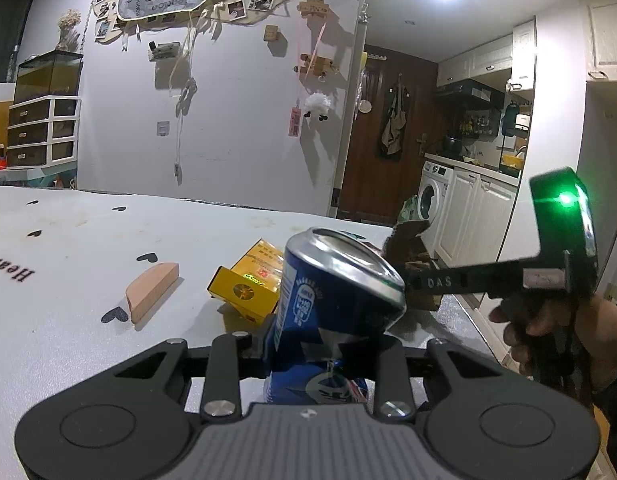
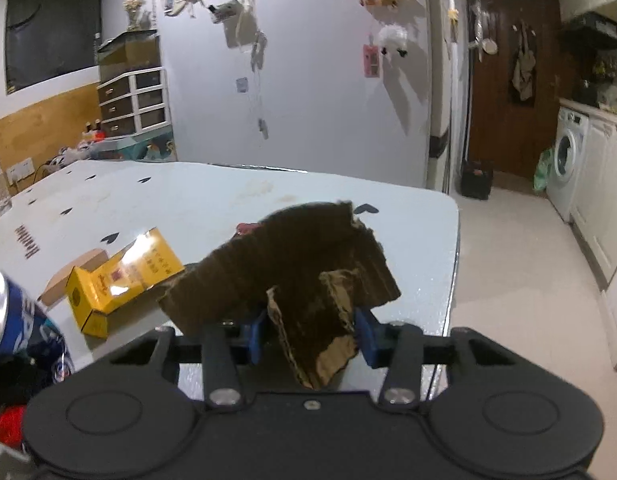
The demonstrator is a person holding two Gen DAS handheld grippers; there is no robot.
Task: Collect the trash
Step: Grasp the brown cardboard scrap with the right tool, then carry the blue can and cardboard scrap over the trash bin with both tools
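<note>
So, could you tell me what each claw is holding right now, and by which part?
The left claw grips the crushed blue can at its dented middle. The right claw has the torn cardboard piece by its lower folded flap.

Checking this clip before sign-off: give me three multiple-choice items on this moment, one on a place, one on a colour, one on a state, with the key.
1. Where does the yellow cardboard packet lie?
A. on the white table
B. on the floor
C. in the washing machine

2. What colour is the crushed drink can in the left gripper?
A. red
B. blue and silver
C. green

3. What is between the fingers of the right gripper?
A. nothing
B. the yellow packet
C. a torn piece of brown corrugated cardboard

Key: 1 A, the packet rests on the tabletop beside a wooden wedge. 2 B, the can's body is blue with a silver rim. 3 C, the cardboard stands between the blue pads; whether they press it yet is unclear.
</note>
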